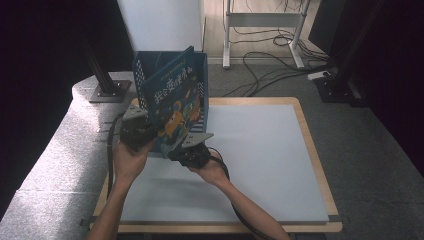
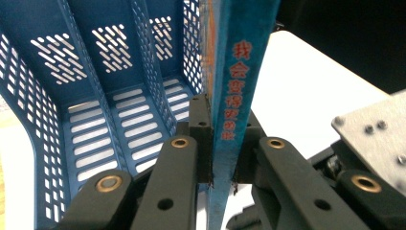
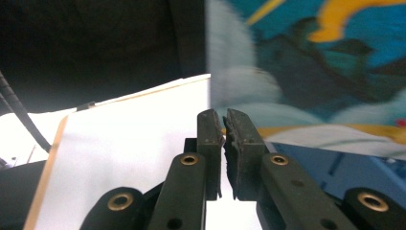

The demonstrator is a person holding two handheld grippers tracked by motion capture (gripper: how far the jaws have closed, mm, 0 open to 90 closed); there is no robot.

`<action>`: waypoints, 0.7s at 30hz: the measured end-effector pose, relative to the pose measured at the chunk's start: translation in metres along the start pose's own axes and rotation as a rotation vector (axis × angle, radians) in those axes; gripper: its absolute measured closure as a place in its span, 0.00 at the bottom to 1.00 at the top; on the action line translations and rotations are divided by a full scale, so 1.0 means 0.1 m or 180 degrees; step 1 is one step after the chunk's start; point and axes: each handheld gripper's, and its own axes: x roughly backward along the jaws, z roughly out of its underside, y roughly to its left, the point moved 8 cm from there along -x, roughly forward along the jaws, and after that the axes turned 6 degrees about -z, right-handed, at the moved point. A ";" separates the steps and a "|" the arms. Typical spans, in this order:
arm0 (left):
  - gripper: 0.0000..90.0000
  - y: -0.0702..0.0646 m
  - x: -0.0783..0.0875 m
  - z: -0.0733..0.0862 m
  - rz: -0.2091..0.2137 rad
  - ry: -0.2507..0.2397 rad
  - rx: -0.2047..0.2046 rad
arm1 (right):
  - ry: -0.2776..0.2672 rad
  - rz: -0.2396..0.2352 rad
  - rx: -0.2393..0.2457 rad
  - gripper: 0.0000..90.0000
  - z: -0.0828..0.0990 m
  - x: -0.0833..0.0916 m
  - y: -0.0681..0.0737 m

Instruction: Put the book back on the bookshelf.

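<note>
Pinching the book (image 2: 230,96) spine-on, left gripper (image 2: 225,143) fingers; right gripper (image 3: 224,143) fingers closed, empty, beside it.

My table (image 1: 310,150) has a light wooden rim, and a pale grey mat (image 1: 260,165) lies flat over nearly all its top. At the far left corner a blue slotted rack (image 1: 202,85) stands on it. The mat runs bare toward the right.
</note>
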 end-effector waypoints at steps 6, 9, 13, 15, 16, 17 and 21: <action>0.92 -0.02 0.00 -0.01 -0.0011 -0.0007 -0.0039 | 0.0004 -0.0078 0.0059 0.93 -0.02 -0.10 0.12; 0.92 -0.04 0.00 -0.01 -0.0010 -0.0002 -0.0067 | -0.0007 -0.0076 0.0068 0.94 -0.05 -0.15 0.14; 0.92 -0.05 0.00 -0.01 -0.0003 0.0023 -0.0072 | -0.0027 -0.0015 0.0105 0.95 -0.10 -0.20 0.15; 0.92 -0.05 -0.01 -0.01 -0.0012 0.0023 -0.0053 | -0.0036 0.0034 0.0098 0.96 -0.11 -0.21 0.14; 0.92 -0.05 -0.01 -0.02 -0.0022 0.0022 -0.0041 | -0.0047 0.0061 0.0094 0.97 -0.12 -0.22 0.13; 0.92 -0.05 -0.01 -0.02 -0.0030 0.0019 -0.0023 | -0.0052 0.0100 0.0091 0.98 -0.12 -0.22 0.12; 0.92 -0.04 -0.02 -0.03 -0.0055 0.0006 0.0051 | -0.0057 0.0183 0.0134 0.99 -0.12 -0.22 0.12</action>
